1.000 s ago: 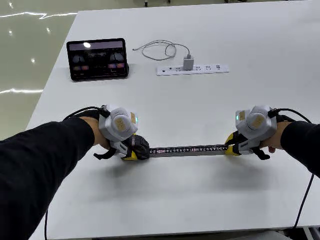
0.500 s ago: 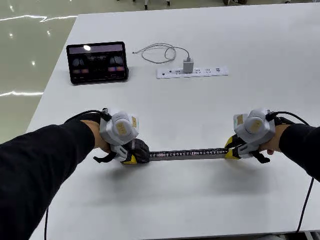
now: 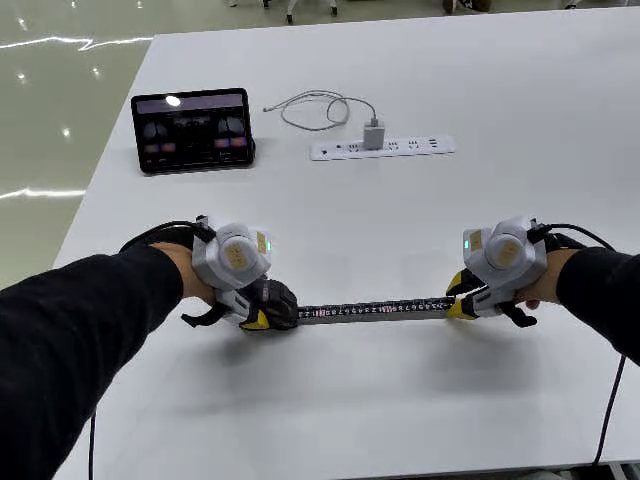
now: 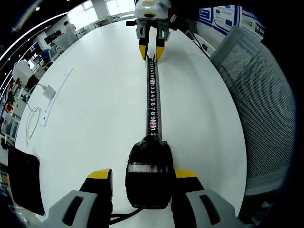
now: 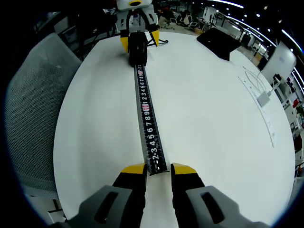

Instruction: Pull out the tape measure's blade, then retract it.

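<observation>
Left claw (image 4: pixel 142 174) — case (image 4: pixel 148 185), right claw (image 5: pixel 158 169) — blade (image 5: pixel 146 118)

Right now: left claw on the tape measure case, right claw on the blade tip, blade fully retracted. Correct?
Not quite. The blade is pulled out, not retracted: the head view shows it stretched between the two claws. The rest holds: the left claw grips the case, and the right claw pinches the blade's tip.

Near front edge of table (image 3: pixel 400 80): tape measure case (image 3: pixel 277 303) at left, clamped in left gripper (image 3: pixel 262 307); blade (image 3: pixel 375 310) runs right to right gripper (image 3: pixel 460 298), which pinches its tip. Behind: tablet (image 3: pixel 192 130) far left, power strip (image 3: pixel 382 147) to its right.
</observation>
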Demonstrator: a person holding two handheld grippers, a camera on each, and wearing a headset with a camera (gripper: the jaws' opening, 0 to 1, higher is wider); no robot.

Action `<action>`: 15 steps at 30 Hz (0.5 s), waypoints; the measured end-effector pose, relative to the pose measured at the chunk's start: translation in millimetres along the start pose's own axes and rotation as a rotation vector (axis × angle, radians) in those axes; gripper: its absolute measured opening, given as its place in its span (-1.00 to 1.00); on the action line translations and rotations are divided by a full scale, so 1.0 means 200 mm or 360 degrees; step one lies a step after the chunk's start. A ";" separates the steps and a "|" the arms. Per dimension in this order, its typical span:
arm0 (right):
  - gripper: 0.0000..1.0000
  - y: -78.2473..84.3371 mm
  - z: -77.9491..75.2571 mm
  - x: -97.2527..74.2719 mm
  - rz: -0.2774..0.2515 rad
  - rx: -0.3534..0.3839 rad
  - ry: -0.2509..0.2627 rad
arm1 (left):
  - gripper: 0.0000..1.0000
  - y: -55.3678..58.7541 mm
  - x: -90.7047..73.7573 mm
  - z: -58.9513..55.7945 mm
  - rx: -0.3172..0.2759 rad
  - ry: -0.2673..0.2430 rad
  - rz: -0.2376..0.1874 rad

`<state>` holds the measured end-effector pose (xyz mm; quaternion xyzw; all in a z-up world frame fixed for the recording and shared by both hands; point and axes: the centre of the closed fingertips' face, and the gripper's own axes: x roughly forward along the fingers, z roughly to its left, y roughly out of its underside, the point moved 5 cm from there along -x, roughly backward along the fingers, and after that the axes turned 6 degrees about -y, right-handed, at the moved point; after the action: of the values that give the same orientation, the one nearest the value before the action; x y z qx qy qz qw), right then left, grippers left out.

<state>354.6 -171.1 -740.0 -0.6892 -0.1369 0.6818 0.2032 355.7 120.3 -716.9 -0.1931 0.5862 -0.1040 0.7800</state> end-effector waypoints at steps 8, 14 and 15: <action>-0.56 0.00 -0.01 -0.02 0.0018 -0.0008 -0.0009 | 0.37 -0.02 -0.03 -0.02 -0.0111 0.0042 0.0002; -0.48 0.01 0.00 -0.02 0.0026 0.0021 -0.0010 | 0.60 -0.01 -0.03 -0.01 -0.0167 -0.0001 0.0027; -0.45 0.01 0.00 -0.02 0.0029 0.0029 -0.0014 | 0.68 0.00 -0.03 -0.01 -0.0185 -0.0020 0.0035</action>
<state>354.4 -175.1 -738.1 -0.6855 -0.1254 0.6879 0.2027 352.5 122.0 -711.3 -0.2323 0.5884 -0.0600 0.7721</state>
